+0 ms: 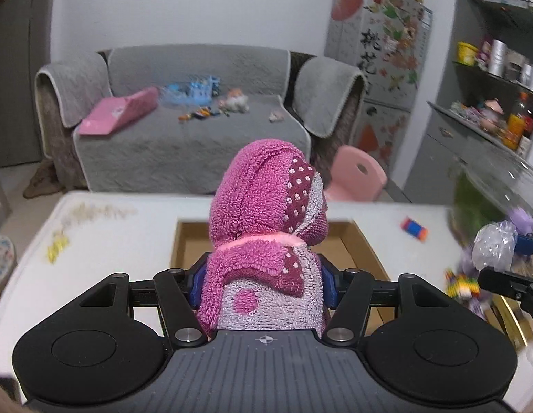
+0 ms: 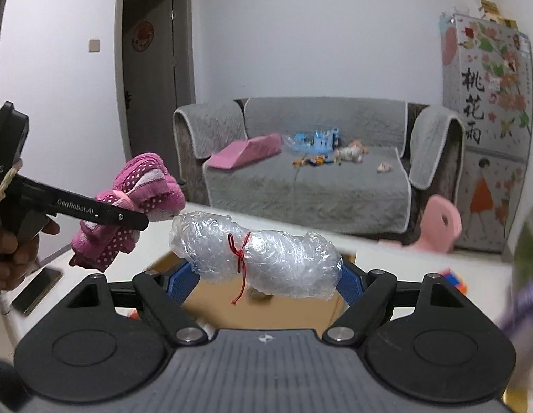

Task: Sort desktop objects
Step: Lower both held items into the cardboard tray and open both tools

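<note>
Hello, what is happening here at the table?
A person holds a tool in each hand, sorting things. The left tool is shut on a pink towel; the right tool is shut on a plastic bundle tied with red string. Both hang above an open cardboard box on the white table.

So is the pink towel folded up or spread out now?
Folded up: the pink towel is a tight bundle tied round with a pink band, clamped in the left claw above the cardboard box.

Both wrist views sit low behind their own fingers, above the white table (image 1: 135, 237), facing the grey sofa (image 1: 184, 130). Both share sofa, cardboard box (image 2: 301, 306), fridge (image 2: 487, 120); each catches the opposite gripper at its edge.
</note>
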The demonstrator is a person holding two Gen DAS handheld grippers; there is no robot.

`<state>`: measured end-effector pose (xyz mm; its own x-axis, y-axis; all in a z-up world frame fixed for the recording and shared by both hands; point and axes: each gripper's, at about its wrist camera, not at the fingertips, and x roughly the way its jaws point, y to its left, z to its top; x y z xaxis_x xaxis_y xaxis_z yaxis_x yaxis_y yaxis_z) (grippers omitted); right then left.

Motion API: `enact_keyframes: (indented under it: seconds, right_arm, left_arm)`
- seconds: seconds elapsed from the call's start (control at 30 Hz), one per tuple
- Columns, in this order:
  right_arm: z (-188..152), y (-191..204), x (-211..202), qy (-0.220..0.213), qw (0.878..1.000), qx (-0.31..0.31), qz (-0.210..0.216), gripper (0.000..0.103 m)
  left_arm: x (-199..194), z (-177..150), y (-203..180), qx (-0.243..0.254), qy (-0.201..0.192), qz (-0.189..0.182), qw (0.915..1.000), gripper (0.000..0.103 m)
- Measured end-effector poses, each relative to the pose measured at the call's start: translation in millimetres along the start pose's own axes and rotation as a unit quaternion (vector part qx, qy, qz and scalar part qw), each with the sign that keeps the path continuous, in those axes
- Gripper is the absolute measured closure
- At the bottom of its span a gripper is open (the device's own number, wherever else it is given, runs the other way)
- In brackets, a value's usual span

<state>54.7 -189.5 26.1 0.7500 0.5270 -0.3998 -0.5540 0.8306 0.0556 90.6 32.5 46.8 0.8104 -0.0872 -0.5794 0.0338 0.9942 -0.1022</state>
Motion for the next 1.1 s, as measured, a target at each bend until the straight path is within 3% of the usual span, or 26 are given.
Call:
enact_keyframes:
  seconds: [0.27, 0.57, 1.1]
  right_arm:
    - [35.6, -18.0, 68.2, 0.007, 1.0, 0.005, -0.001, 0.023]
    - [30.3, -21.7, 114.3, 0.051, 0.999, -0.002, -0.013, 0.023]
    - [23.0, -31.6, 147.4, 0.116, 0.993, 0.009, -0.018, 0.023]
  left_arm:
    - [57.3, 34.8, -3.5, 0.016, 0.008, 0.025, 0.9995, 0.037]
    - [110.3, 20.4, -3.1, 0.033, 0.04, 0.036, 0.998, 0.037]
    - [156.6, 8.2, -8.4, 0.065, 0.08, 0.044, 0.9937, 0.037]
